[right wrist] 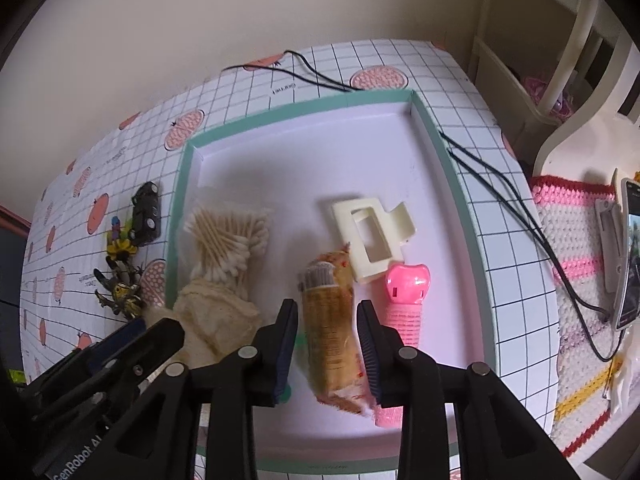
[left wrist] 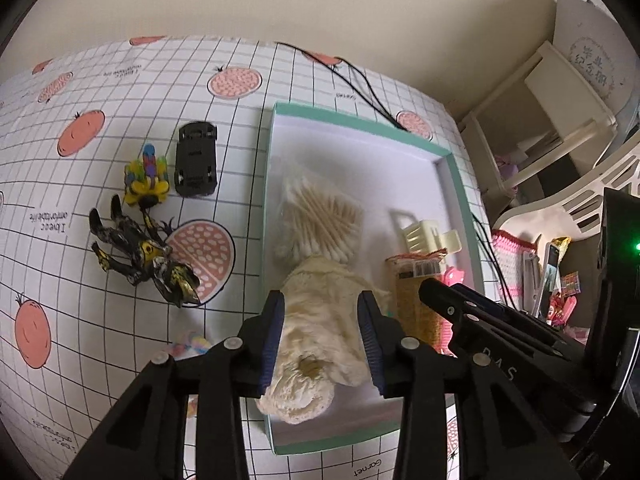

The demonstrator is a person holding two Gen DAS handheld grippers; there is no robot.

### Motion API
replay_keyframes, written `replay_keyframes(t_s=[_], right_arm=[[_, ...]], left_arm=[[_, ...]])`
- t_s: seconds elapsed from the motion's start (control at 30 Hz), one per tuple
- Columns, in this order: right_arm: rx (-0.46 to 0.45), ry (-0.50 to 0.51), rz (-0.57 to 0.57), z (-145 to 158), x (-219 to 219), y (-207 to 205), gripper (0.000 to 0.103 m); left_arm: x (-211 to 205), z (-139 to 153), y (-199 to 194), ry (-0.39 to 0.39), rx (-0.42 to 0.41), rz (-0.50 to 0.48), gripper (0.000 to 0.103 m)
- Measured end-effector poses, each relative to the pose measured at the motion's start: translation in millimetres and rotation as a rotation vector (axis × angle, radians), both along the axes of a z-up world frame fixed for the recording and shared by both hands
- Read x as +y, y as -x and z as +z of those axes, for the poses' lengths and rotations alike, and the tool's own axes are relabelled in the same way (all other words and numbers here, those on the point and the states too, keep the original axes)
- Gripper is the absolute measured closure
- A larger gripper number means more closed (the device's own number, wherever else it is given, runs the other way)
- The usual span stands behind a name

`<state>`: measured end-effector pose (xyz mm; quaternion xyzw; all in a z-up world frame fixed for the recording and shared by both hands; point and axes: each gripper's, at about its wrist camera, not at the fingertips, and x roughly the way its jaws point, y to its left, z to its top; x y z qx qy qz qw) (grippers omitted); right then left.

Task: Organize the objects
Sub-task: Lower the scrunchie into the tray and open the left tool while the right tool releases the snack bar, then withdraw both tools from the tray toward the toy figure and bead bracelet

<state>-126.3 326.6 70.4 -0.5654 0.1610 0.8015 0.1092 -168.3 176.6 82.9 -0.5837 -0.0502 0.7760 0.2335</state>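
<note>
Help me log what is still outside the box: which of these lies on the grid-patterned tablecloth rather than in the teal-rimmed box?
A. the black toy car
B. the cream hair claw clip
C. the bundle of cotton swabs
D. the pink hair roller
A: the black toy car lies on the tablecloth left of the box, beside two small toy figures.

The left tongs [left wrist: 320,340] are covering part of the cream cloth [left wrist: 320,312]; the pastel item [left wrist: 192,344] at the worktop's near edge is showing too blurred to identify.
</note>
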Motion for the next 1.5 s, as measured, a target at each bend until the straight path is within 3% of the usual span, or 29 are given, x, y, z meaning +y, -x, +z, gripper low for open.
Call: replay_keyframes(t_s=[0.3,0.37,0.43,0.53,0.63,0.73,0.9,0.97,1.3,1.37,1.43,1.5], right_arm=[[0.077,-0.018,0.009,32.2,-3.8,-3.1,0.068],[0.090,-0.022,0.012,37.5,-5.9,-3.7,0.068],[0.099,-0.023,0.016,40.3,-8.0,-2.7,0.067],[0.107,-0.021,0.019,40.8,-9.5,-1.7,0.054],[0.105,-0.021,0.020,38.9,-8.9,-0.8,0.051],[0.103,-0.020,0.021,36.6,-7.9,-1.1,0.047],[0.102,-0.014,0.026,33.0,-9.2,-0.2,0.038],[0.100,-0.011,0.027,31.5,-9.4,0.3,0.031],[0.100,-0.016,0.032,27.5,-10.7,0.8,0.015],[0.102,-0.014,0.033,27.1,-11.4,0.8,0.010],[0.107,-0.015,0.036,27.3,-12.8,1.1,0.002],[0.113,-0.016,0.037,27.8,-13.9,1.4,0.002]], left_arm=[[-5.4,24.2,0.0,-0.021,0.060,0.010,0.062],[-7.4,27.1,-0.1,-0.019,0.072,0.019,0.052],[-10.5,28.1,0.7,-0.011,0.081,0.029,0.051],[-14.9,26.1,2.8,0.001,0.080,0.051,0.051],[-19.5,25.0,5.9,0.022,0.084,0.077,0.050],[-24.8,23.2,7.9,0.044,0.093,0.102,0.040],[-32.8,17.7,11.3,0.082,0.095,0.134,0.036],[-35.8,15.8,12.3,0.091,0.100,0.147,0.022],[-57.6,10.5,18.6,0.109,0.113,0.234,0.010],[-60.4,10.7,19.3,0.105,0.119,0.246,0.003],[-62.6,12.0,20.0,0.109,0.133,0.255,0.003],[-63.9,12.4,20.8,0.107,0.133,0.258,0.003]])
